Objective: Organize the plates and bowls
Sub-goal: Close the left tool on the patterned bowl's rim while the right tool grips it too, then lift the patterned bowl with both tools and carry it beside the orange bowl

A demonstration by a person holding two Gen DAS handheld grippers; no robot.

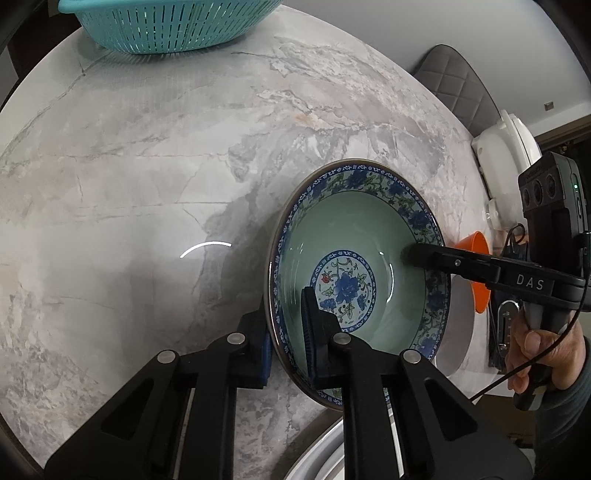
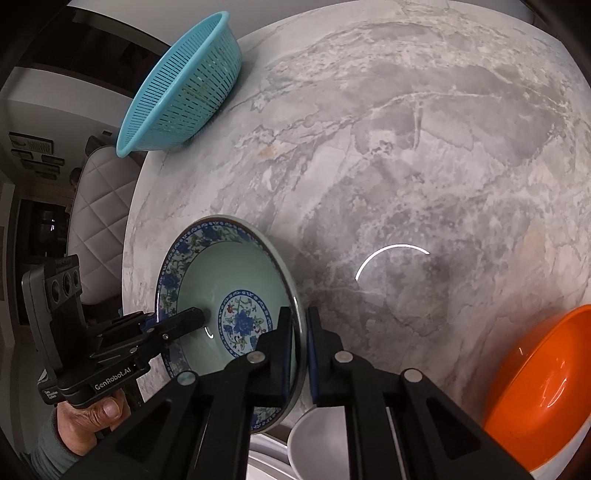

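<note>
A green bowl (image 1: 354,280) with a blue floral rim is held tilted above the marble surface (image 1: 147,184). The left claw (image 1: 286,332) and right claw (image 2: 297,343) each clench its rim on opposite sides. A teal basket (image 2: 184,88) sits well beyond the bowl, an orange bowl (image 2: 546,391) beside it.

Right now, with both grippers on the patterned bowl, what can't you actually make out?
- Bowl underside and whether it touches the table: hidden by its own rim, both views.
- White dish: cut off by the bottom edge and the right gripper.
- Orange bowl: cut off at the right edge.
- Teal colander: inside cut off by the top edge, left wrist view.
</note>
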